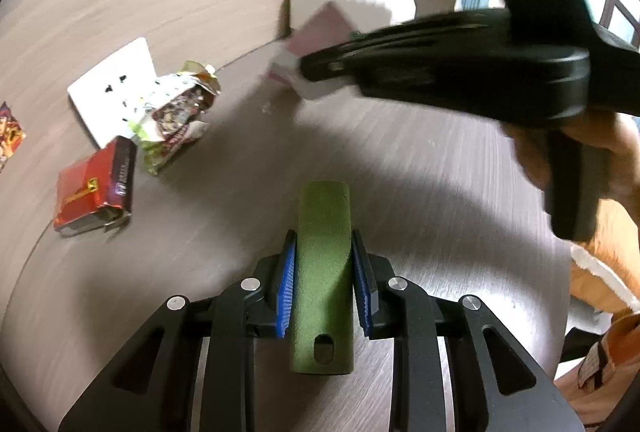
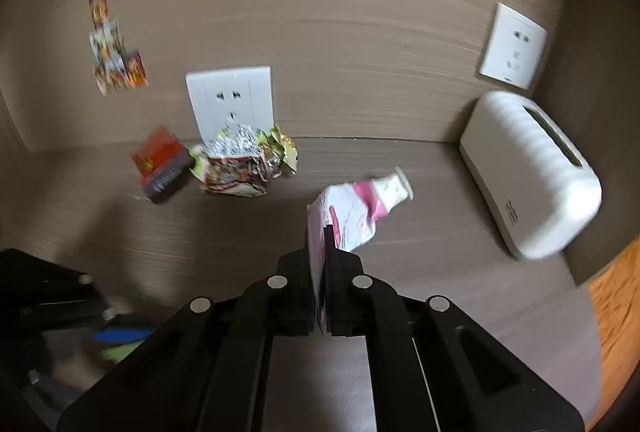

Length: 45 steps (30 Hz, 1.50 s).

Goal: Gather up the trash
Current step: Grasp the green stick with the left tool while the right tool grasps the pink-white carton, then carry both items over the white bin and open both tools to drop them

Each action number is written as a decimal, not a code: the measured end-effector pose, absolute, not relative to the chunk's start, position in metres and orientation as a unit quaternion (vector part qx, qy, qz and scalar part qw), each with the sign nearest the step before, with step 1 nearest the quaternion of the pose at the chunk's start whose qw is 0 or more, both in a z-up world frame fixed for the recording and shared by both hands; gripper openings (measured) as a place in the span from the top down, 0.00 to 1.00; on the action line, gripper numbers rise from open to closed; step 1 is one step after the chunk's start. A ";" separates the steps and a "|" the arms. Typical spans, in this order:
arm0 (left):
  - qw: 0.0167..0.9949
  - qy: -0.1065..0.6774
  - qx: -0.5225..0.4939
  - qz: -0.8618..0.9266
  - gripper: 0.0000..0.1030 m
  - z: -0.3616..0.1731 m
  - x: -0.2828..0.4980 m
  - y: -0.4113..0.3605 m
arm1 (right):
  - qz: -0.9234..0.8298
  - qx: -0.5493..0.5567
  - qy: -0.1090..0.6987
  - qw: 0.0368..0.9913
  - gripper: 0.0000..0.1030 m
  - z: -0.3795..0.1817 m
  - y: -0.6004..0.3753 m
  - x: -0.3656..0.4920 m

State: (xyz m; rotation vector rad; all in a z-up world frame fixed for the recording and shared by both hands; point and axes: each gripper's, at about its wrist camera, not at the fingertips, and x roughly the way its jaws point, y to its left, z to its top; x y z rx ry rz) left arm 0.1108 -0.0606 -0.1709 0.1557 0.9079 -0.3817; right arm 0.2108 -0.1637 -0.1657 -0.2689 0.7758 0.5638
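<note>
- The left gripper [image 1: 323, 278] is closed on a green handle [image 1: 324, 272]; its blue pads [image 1: 286, 288] press both flanks, so the handle is held along the finger axis. What the handle belongs to cannot be told.
- The right gripper [image 2: 320, 272] is closed narrowly on a pink-and-white pouch [image 2: 352, 216], pinched at its flat edge; the capped end hangs free beyond the fingers, above the table [image 2: 440, 272].
- A crumpled snack wrapper [image 2: 244, 164] and a red box [image 2: 162, 164] lie touching near the wall socket [image 2: 230, 98], evidently not yet collected.
- A white tissue box [image 2: 528, 172] stands apart at the right; it is judged not to be trash.
</note>
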 end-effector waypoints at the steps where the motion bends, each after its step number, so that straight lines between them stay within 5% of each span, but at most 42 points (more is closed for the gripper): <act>1: 0.879 0.435 0.074 -0.181 0.76 -0.169 0.110 -0.059 | 0.271 -0.115 0.374 0.879 0.96 -0.160 -0.169 0.206; 24: 0.851 0.384 0.148 -0.325 0.76 -0.117 0.051 -0.179 | 0.077 0.040 0.372 0.924 0.97 -0.088 -0.327 0.041; 45: 0.736 0.428 0.221 -0.476 0.76 -0.208 -0.024 -0.350 | -0.053 0.194 0.425 0.883 0.97 -0.191 -0.460 -0.058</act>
